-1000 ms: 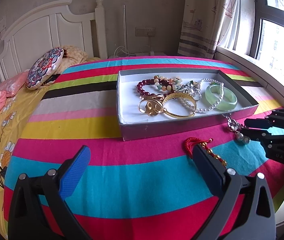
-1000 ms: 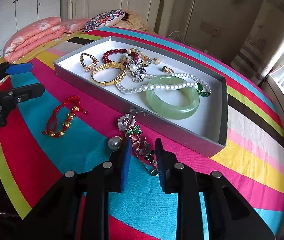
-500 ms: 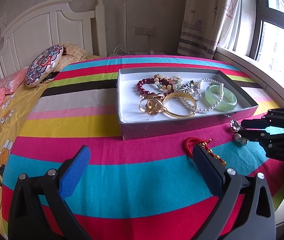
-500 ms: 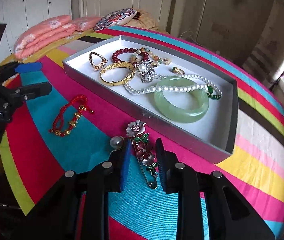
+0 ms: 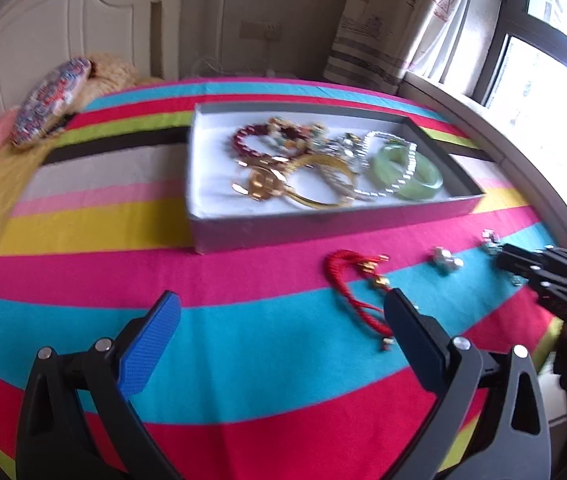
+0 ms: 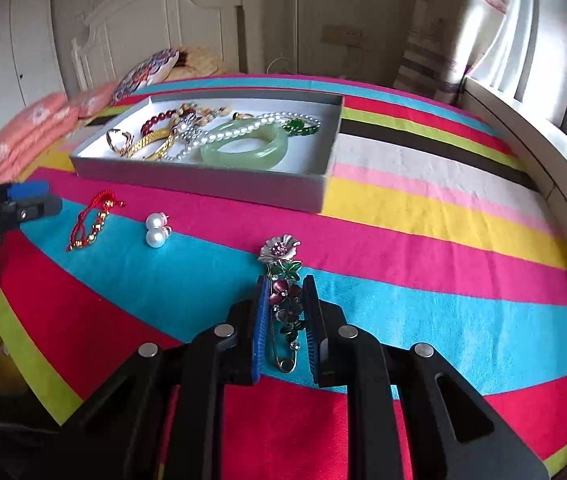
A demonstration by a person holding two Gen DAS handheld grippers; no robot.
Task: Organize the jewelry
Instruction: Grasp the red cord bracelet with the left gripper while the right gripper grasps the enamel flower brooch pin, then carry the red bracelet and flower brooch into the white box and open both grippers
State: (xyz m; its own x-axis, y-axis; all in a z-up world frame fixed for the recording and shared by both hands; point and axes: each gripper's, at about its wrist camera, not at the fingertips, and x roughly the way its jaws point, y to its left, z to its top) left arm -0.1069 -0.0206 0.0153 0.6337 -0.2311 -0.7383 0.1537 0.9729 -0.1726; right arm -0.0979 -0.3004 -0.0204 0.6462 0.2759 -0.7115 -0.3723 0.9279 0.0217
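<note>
Right wrist view showed, left of the box, the left tool spread wide and empty, then a red bracelet and pearls on the bed. Nearer than the box, the right tool had just been closing around the brooch. The brooch looked light, stiff and fragile; its pin bar seemed the safest hold.

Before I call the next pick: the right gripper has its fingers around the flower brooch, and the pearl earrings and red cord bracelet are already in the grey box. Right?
Not quite. The right gripper does have the flower brooch between its fingers, but the pearl earrings and red cord bracelet lie on the striped cloth, outside the grey box. The right wrist view shows it.
</note>
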